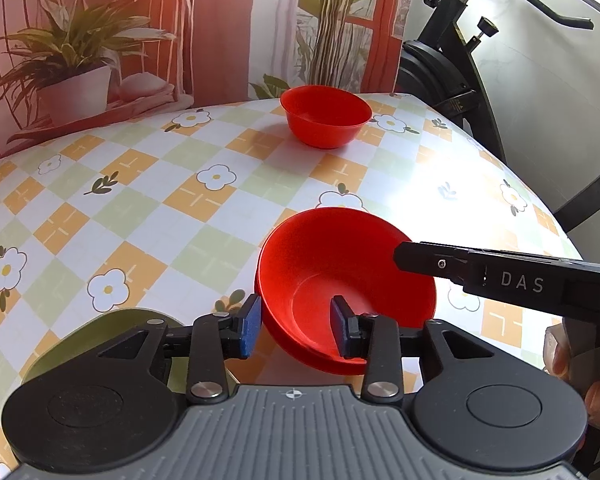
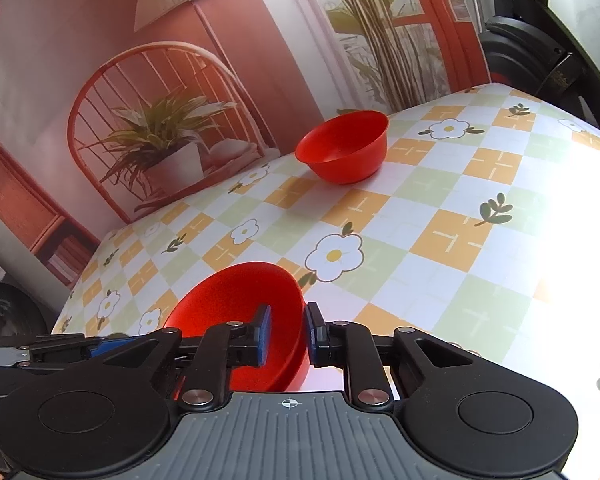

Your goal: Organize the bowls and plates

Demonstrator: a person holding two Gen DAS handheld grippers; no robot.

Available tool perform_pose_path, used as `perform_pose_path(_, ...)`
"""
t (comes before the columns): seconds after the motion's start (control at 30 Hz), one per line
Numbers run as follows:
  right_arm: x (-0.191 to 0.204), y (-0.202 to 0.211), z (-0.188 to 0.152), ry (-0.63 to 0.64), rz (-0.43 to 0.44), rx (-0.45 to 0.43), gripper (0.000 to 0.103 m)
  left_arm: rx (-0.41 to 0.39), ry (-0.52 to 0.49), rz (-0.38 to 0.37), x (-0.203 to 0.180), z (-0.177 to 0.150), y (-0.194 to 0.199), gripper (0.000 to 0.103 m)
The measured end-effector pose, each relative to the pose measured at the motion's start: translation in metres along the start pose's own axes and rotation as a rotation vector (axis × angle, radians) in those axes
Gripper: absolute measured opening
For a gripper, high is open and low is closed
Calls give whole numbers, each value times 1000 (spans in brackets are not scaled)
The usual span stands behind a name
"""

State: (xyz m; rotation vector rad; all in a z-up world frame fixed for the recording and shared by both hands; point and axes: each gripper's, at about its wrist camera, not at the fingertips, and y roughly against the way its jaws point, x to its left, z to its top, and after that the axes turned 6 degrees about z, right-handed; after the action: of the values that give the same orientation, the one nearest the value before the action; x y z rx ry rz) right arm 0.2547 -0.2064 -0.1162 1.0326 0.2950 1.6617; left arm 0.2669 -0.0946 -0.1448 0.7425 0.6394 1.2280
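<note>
The near red bowl [image 1: 346,288] is tilted above the desk [image 1: 140,208], with both tools at its rim. The left gripper [image 1: 296,326] has jaws spread, straddling the wall at six o'clock. The right gripper [image 2: 286,330] straddles the wall at three o'clock; I cannot tell whether its pads pinch. The far red bowl [image 1: 326,116] sits at twelve o'clock. A loose hold could let the tilted bowl slip.

We saw a tablecloth [image 1: 148,200] checked in orange, green and white with daisies, a printed backdrop [image 2: 172,80] showing a potted plant and red chair behind it, and a black exercise bike [image 1: 460,60] beside the table.
</note>
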Motion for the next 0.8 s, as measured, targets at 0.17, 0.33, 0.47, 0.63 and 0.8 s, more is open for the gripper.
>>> perform_pose_path(0.17, -4, 5, 4, -7, -3, -25, 19, -24, 35, 7, 5, 5, 5, 39)
perform_pose_path(0.33, -13, 13, 19, 5, -23, -78, 19, -52, 60, 16, 10, 18, 10, 39)
perform_pose_path(0.47, -21, 18, 37, 39, -56, -126, 19, -83, 75, 14, 11, 34, 12, 39)
perform_pose_path(0.63, -29, 19, 66, 108, -93, -176, 19, -102, 59, 4, 6, 56, 5, 39)
perform_pose_path(0.8, -46, 13, 96, 95, -88, -200, 19, -120, 62, -31, -1, 84, -8, 39)
